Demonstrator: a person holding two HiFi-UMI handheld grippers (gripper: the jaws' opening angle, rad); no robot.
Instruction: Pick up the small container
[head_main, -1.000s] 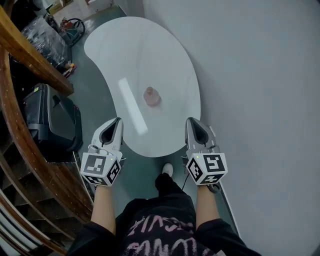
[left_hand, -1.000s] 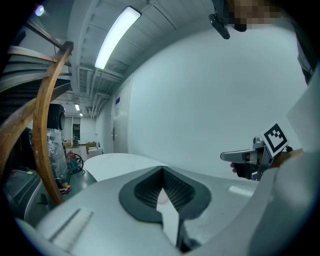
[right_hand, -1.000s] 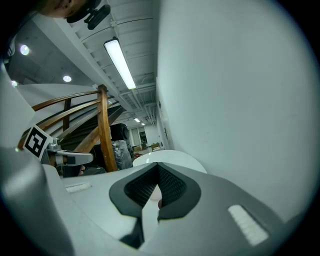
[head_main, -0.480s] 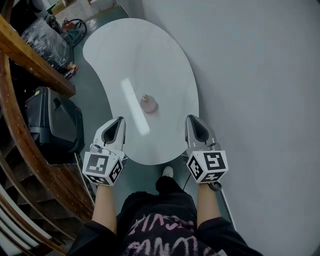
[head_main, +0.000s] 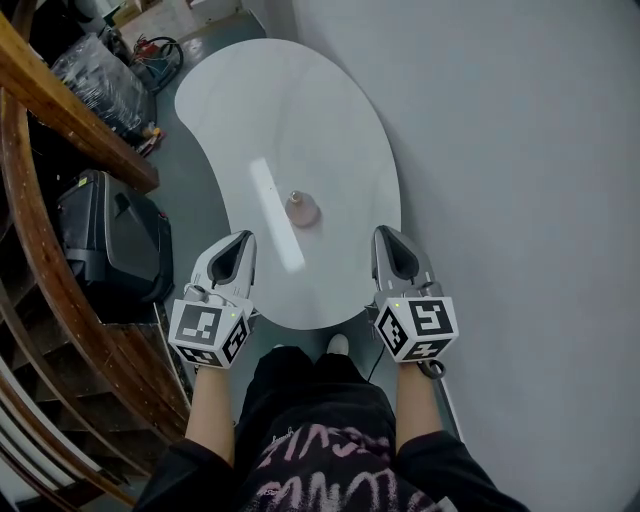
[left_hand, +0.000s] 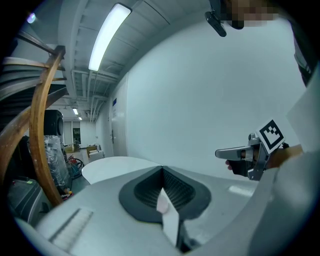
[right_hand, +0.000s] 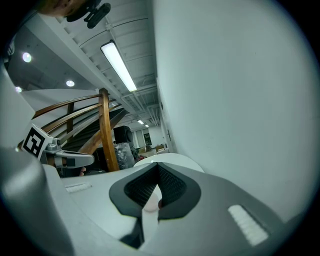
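The small container (head_main: 302, 209) is a pinkish round pot with a knob on top, standing alone in the middle of the white kidney-shaped table (head_main: 300, 110). My left gripper (head_main: 240, 240) hovers over the table's near left edge, short of the container and to its left. My right gripper (head_main: 388, 235) hangs at the near right edge, short of it and to its right. The jaws of both meet at their tips and hold nothing. In the left gripper view the jaws (left_hand: 162, 170) close to a point, with the right gripper (left_hand: 235, 152) off to the side.
A curved wooden stair railing (head_main: 60, 100) and a black case (head_main: 110, 245) stand to the left of the table. A plain grey wall (head_main: 520, 150) runs along the right. Wrapped goods (head_main: 95, 70) and cables (head_main: 160, 50) lie at the far left. The person's shoe (head_main: 338, 345) shows below the table edge.
In the head view the table and container have slid slightly down, closer to the grippers. Both grippers keep their place and stay shut.
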